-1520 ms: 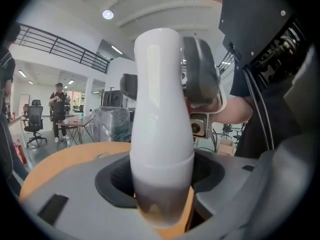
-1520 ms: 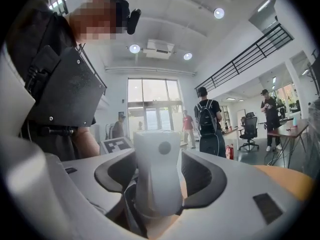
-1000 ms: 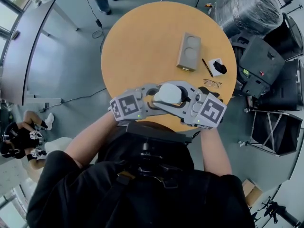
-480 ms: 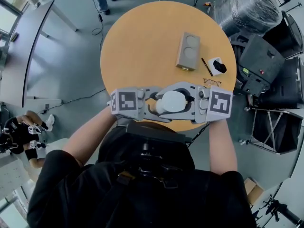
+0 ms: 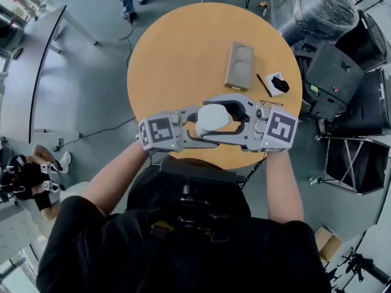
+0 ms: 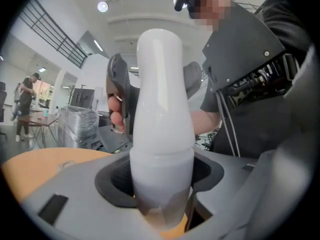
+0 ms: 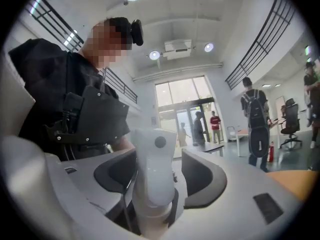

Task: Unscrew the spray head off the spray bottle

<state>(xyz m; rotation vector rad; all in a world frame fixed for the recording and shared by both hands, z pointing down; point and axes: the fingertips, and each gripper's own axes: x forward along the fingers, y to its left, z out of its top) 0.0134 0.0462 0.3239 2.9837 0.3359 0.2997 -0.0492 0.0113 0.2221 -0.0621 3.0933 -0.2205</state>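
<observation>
Left gripper view, white spray bottle (image 6: 161,119) clamped in left tongs (image 6: 161,179), right tongs (image 7: 160,176) just opening around spray head (image 7: 152,154)

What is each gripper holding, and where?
The left gripper clamps the spray bottle by its body. The right gripper has just been opening its jaws; the spray head stands between them, ungripped.

Left claw (image 6: 161,191) seemingly clamps the upright white spray bottle (image 6: 160,109).

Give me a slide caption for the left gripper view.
Left gripper clamps a white plastic spray bottle near its base, round orange tabletop behind.
</observation>
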